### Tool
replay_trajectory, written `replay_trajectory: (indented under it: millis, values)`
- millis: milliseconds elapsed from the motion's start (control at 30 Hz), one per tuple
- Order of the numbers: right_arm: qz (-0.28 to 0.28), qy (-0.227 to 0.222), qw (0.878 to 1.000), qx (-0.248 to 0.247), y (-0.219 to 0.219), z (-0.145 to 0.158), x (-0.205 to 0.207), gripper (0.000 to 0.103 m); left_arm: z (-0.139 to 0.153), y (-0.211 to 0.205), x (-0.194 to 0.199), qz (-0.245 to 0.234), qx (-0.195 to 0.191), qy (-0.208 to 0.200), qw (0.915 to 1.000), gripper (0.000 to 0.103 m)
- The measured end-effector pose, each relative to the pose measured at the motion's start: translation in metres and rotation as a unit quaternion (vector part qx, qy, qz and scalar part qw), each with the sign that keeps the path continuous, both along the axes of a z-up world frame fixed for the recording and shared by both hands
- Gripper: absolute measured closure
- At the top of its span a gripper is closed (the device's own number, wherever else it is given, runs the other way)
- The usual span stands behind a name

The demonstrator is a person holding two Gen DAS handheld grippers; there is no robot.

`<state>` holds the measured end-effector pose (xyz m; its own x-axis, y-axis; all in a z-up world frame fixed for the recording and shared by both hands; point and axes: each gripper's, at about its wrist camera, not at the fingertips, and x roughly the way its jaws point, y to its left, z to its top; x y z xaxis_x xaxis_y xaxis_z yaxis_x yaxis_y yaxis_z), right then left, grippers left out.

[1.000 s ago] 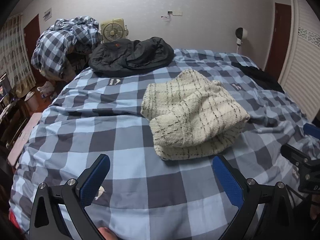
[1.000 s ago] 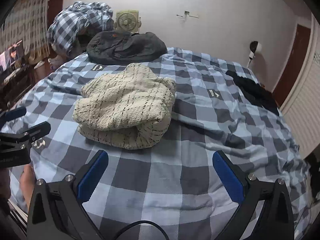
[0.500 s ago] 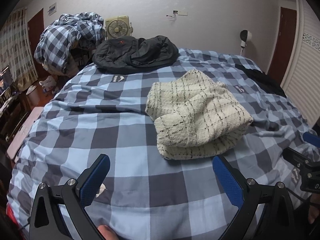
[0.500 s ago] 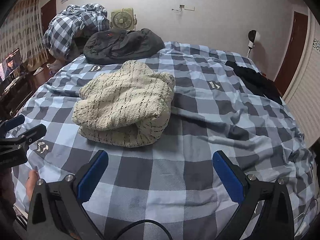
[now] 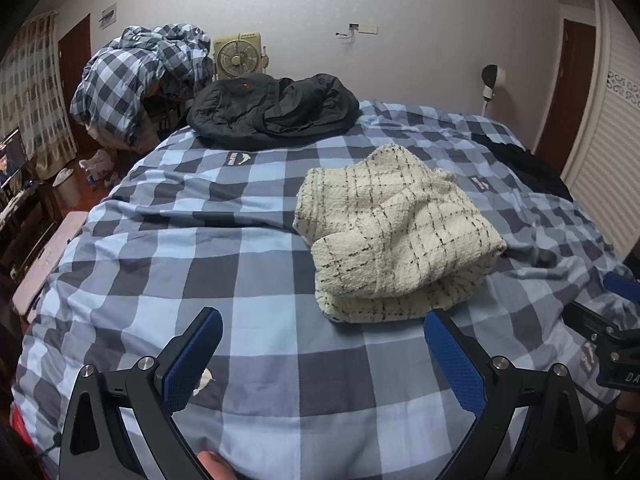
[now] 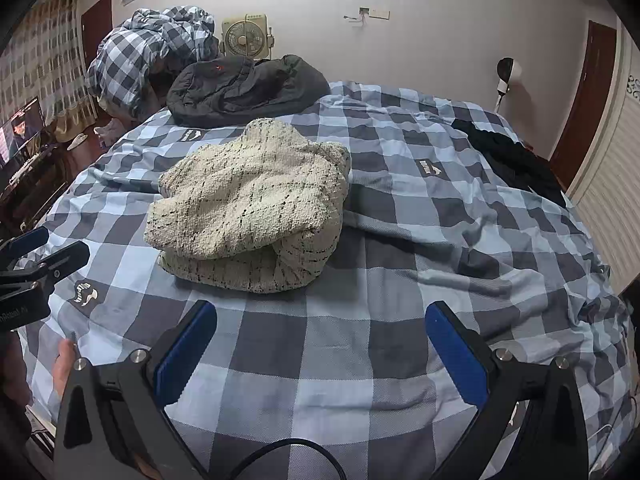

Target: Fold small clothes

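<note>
A cream knit garment with thin black check lines (image 5: 394, 236) lies folded in a thick bundle on the blue-and-grey checked bed cover (image 5: 240, 264). It also shows in the right wrist view (image 6: 252, 204). My left gripper (image 5: 322, 340) is open and empty, held back from the garment's near left corner. My right gripper (image 6: 320, 332) is open and empty, held back from the garment's near right side. Neither touches the garment.
A black jacket (image 5: 276, 110) lies at the bed's far end, with a pile of checked bedding (image 5: 140, 80) and a fan (image 5: 239, 56) behind it. Dark clothing (image 6: 512, 160) lies at the bed's right edge. A door (image 6: 584, 96) and shuttered wardrobe stand on the right.
Both grippers have drawn back and risen a little from the folded garment, which looks slightly smaller and farther. Jaws stayed open. The garment has not moved.
</note>
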<state>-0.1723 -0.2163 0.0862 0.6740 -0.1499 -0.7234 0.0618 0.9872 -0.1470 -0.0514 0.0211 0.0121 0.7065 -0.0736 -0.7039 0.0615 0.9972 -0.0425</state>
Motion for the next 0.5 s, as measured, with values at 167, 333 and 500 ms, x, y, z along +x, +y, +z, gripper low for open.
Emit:
replay_trajectory:
  millis: [167, 333, 500]
  values:
    - [0.000, 0.002, 1.000, 0.000, 0.0013, -0.0004, -0.0009, 0.001, 0.0007, -0.0022, -0.0014, 0.001, 0.004, -0.003, 1.0000, 0.001]
    - [0.000, 0.003, 1.000, 0.000, 0.0019, -0.0014, -0.0012, 0.001, 0.0004, -0.0027, -0.0017, 0.000, 0.003, -0.002, 1.0000, 0.001]
    - [0.000, 0.004, 1.000, 0.000, 0.0025, -0.0013, -0.0016, 0.001, 0.0006, -0.0014, -0.0022, 0.005, 0.002, -0.002, 1.0000, 0.001]
